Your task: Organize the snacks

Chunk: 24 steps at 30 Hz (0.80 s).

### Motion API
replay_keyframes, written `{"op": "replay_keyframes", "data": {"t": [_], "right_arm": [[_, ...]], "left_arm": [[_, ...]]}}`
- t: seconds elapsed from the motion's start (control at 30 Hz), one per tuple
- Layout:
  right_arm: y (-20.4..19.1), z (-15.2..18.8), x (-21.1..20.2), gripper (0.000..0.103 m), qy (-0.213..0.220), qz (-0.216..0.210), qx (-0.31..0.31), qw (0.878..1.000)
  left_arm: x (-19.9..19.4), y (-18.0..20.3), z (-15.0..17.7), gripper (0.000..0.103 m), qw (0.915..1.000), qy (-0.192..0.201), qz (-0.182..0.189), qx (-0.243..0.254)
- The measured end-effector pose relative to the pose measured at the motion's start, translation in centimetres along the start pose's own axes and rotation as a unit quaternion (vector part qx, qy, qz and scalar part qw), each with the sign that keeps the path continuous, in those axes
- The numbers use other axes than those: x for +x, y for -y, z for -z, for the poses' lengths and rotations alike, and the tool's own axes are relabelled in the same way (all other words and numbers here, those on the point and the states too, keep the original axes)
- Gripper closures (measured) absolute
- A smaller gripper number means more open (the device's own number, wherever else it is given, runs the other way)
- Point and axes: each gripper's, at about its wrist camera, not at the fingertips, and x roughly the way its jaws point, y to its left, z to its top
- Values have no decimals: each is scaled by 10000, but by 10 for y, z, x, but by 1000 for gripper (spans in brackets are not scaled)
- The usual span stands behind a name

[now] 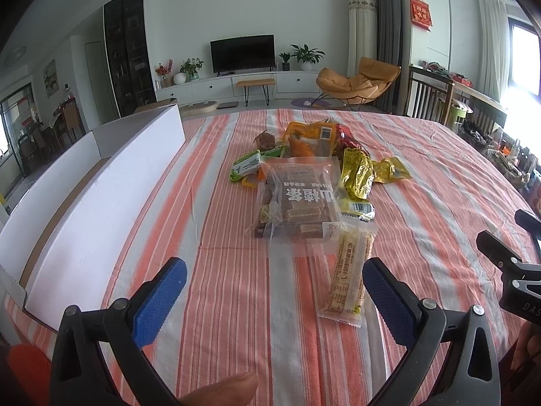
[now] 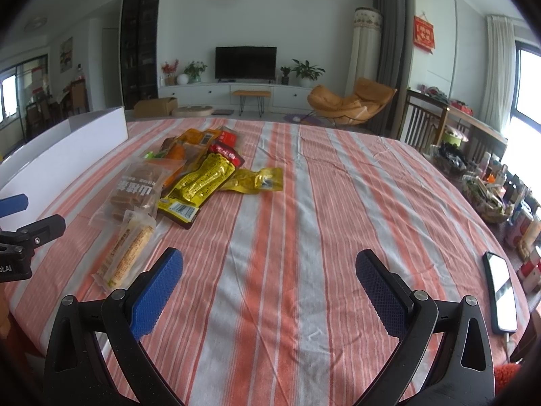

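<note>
A pile of snack packets lies on the striped tablecloth (image 1: 236,304). Nearest is a long clear packet with a yellow bar (image 1: 348,270), then a clear bag of brown bars (image 1: 297,199), yellow packets (image 1: 358,172), a green packet (image 1: 247,165) and an orange packet (image 1: 314,135). My left gripper (image 1: 274,270) is open and empty, just short of the long packet. My right gripper (image 2: 268,264) is open and empty over bare cloth, right of the pile (image 2: 189,176). The long packet (image 2: 126,250) lies by its left finger.
A white open cardboard box (image 1: 101,189) stands along the table's left side, also in the right wrist view (image 2: 67,145). A phone (image 2: 502,291) lies at the table's right edge. Baskets and bottles (image 2: 490,196) stand beyond the right edge.
</note>
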Motion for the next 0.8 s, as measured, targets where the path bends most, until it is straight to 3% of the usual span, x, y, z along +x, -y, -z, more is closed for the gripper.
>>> {"op": "replay_keyframes", "data": {"t": [0.8], "right_arm": [[-1, 3, 6, 0, -90, -28, -16, 10000]], "left_arm": [[6, -2, 4, 0, 9999, -147, -24, -21]]}}
